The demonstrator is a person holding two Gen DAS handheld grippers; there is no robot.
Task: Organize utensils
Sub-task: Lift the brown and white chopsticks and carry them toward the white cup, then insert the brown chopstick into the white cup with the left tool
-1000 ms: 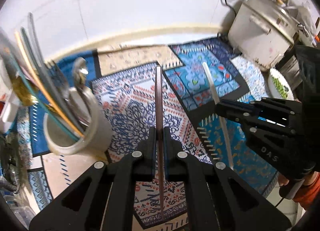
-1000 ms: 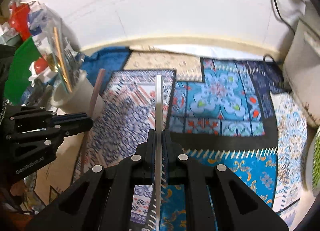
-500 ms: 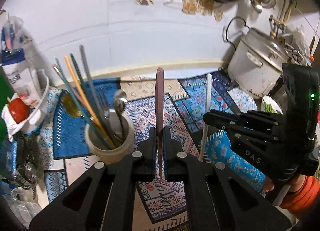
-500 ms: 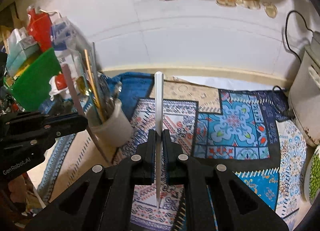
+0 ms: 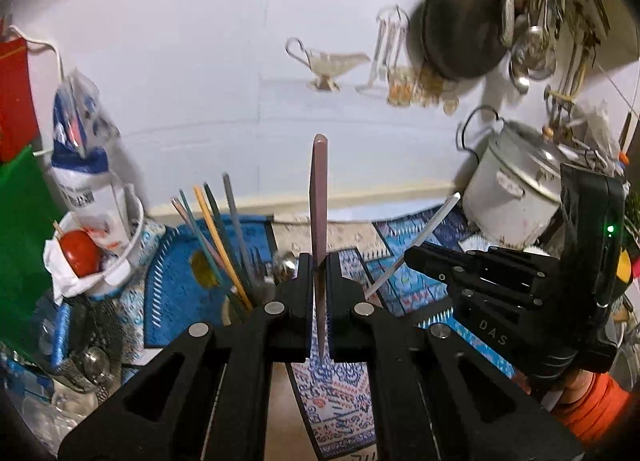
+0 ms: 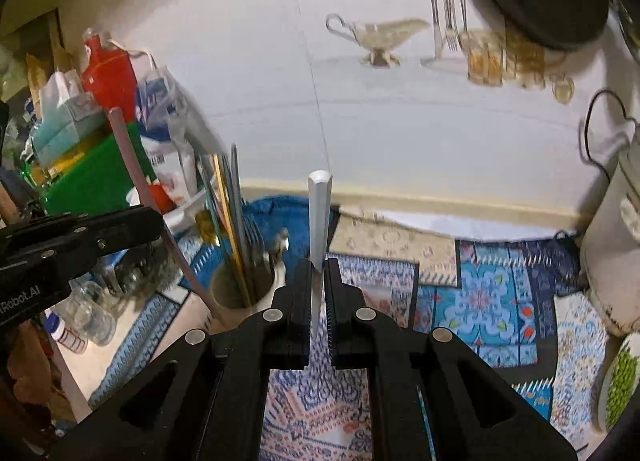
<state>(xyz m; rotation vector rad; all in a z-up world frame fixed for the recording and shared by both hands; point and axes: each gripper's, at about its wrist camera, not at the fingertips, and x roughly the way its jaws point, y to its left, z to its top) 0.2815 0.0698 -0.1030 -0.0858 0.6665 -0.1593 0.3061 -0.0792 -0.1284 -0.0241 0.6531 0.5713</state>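
Left claw [image 5: 319,293] clamps a brown chopstick [image 5: 319,197] — right claw [image 6: 319,293] clamps a white chopstick [image 6: 319,217].

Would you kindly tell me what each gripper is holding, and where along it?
Left gripper: a mauve chopstick, gripped near its tapered lower end. Right gripper: a white chopstick, likewise gripped low.

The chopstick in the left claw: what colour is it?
Dull mauve-pink chopstick, clamped in the left claw; clearest in the left wrist view.

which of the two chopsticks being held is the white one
The white chopstick is in the right gripper; the left gripper holds the brownish-mauve chopstick.
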